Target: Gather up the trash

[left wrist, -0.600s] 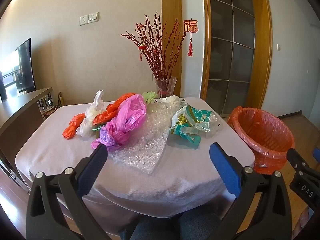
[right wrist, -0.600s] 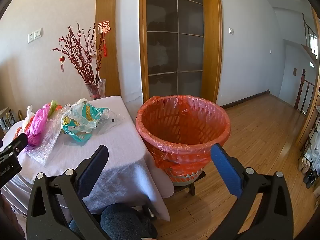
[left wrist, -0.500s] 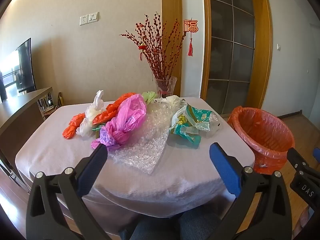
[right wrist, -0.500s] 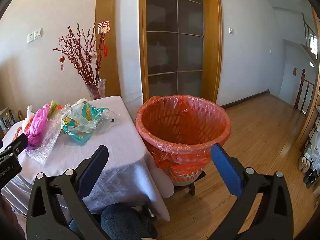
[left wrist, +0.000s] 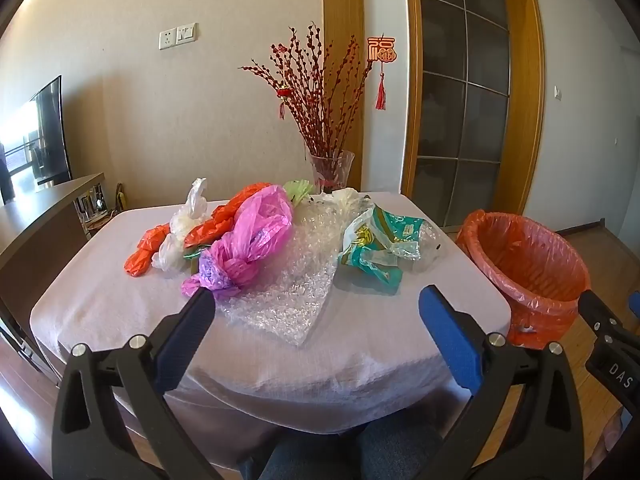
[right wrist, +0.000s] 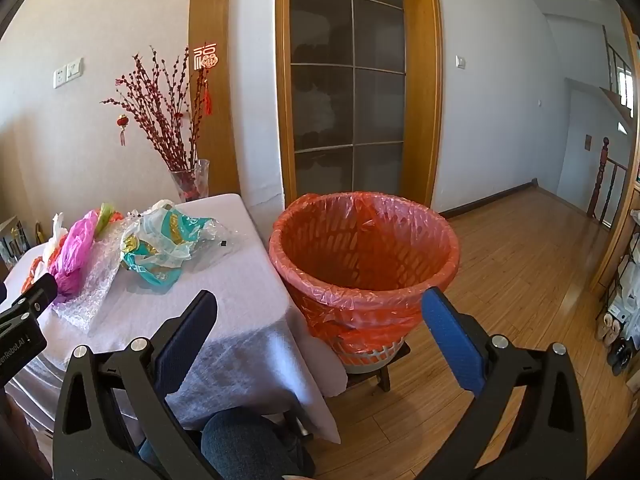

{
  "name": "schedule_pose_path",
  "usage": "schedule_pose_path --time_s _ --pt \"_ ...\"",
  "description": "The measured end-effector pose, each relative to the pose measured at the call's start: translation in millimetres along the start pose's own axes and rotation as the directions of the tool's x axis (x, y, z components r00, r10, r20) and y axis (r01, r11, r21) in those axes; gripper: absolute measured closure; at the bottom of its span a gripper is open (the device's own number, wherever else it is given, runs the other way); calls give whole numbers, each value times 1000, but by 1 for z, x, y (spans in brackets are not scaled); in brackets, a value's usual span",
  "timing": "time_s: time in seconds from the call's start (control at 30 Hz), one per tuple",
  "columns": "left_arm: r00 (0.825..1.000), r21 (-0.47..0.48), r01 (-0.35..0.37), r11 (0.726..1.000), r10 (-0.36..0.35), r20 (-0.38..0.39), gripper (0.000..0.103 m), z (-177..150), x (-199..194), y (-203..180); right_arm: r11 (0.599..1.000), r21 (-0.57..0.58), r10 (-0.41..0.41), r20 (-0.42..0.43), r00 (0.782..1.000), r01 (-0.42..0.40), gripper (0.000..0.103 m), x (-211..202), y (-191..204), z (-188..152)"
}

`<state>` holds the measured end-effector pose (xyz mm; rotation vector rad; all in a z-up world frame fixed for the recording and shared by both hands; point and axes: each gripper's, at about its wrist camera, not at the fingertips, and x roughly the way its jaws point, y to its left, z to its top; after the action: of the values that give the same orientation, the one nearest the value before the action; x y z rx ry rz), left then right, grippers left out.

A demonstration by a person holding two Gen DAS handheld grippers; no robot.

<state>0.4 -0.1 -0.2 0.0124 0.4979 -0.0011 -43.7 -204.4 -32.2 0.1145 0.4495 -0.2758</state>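
A heap of trash lies on the white-clothed table (left wrist: 120, 300): a pink plastic bag (left wrist: 256, 236), orange bags (left wrist: 146, 250), white bags (left wrist: 186, 220), a clear bubble-wrap sheet (left wrist: 292, 284) and a teal-and-white wrapper (left wrist: 380, 248). A bin lined with an orange bag (left wrist: 528, 264) stands right of the table; it also shows in the right wrist view (right wrist: 364, 256), and looks empty. My left gripper (left wrist: 316, 312) is open and empty, short of the bubble wrap. My right gripper (right wrist: 320, 312) is open and empty, in front of the bin.
A glass vase with red branches (left wrist: 330, 168) stands at the table's far edge. A wooden sideboard (left wrist: 36, 216) with a TV is at the left. The bin sits on a low stool (right wrist: 380, 372) on the wooden floor (right wrist: 520, 280). A dark door (right wrist: 348, 100) is behind.
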Motion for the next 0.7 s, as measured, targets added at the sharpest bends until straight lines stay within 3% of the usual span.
schedule_pose_path --time_s 0.7 --pt "1000 2 1 1000 -1 -2 4 0 0 0 1000 2 2 2 1000 -2 2 0 -2 1"
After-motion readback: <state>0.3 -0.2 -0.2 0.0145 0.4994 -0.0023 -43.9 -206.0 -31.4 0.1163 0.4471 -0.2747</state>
